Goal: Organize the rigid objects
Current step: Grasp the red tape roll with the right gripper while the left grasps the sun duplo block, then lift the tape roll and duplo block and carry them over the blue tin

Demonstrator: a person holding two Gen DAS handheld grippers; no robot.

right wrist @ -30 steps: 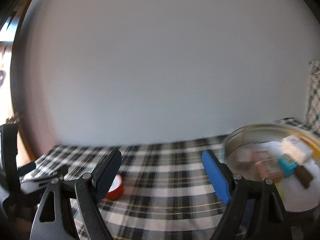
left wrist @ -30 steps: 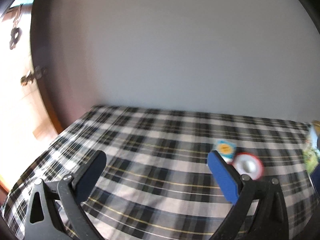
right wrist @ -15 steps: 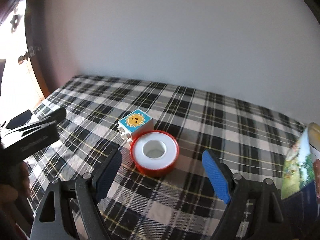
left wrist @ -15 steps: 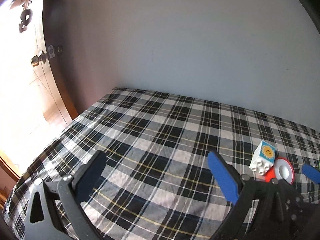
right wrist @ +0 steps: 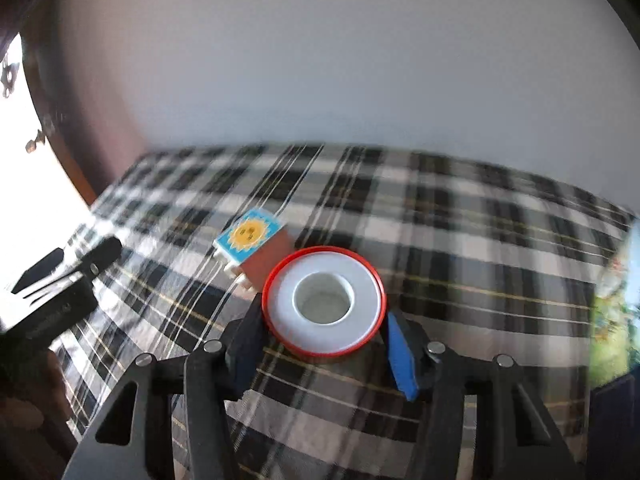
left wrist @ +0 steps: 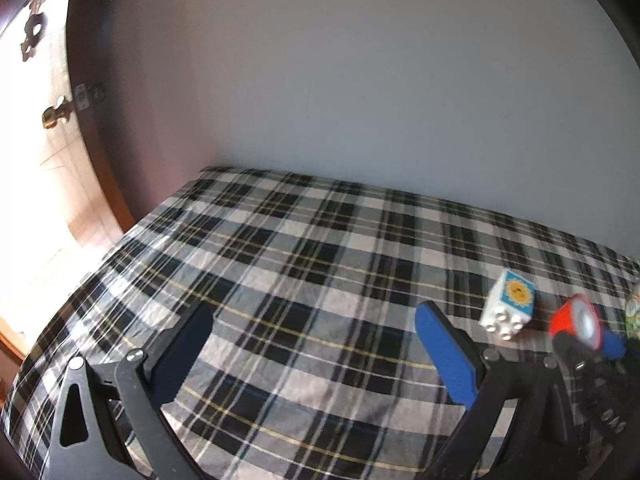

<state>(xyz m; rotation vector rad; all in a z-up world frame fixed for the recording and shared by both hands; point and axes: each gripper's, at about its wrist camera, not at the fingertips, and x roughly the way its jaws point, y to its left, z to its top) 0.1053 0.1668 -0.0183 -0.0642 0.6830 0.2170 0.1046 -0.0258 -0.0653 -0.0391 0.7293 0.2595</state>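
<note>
A red-rimmed white tape roll (right wrist: 324, 305) sits between the blue pads of my right gripper (right wrist: 325, 334), which is shut on it, lying flat with its hole up. It also shows in the left wrist view (left wrist: 578, 322), tilted up off the cloth. A white toy block with a sun picture (right wrist: 252, 246) lies on the checked cloth just behind and left of the roll; it shows in the left wrist view too (left wrist: 510, 308). My left gripper (left wrist: 316, 346) is open and empty over bare cloth, left of the block.
The black-and-white checked tablecloth (left wrist: 304, 264) covers the table up to a plain grey wall. A wooden door with a brass knob (left wrist: 54, 116) stands at the left. A colourful printed tin edge (right wrist: 612, 300) shows at the far right.
My right gripper has moved forward and closed on the tape roll, which is now raised off the cloth. My left gripper has stayed open and drifted slightly.
</note>
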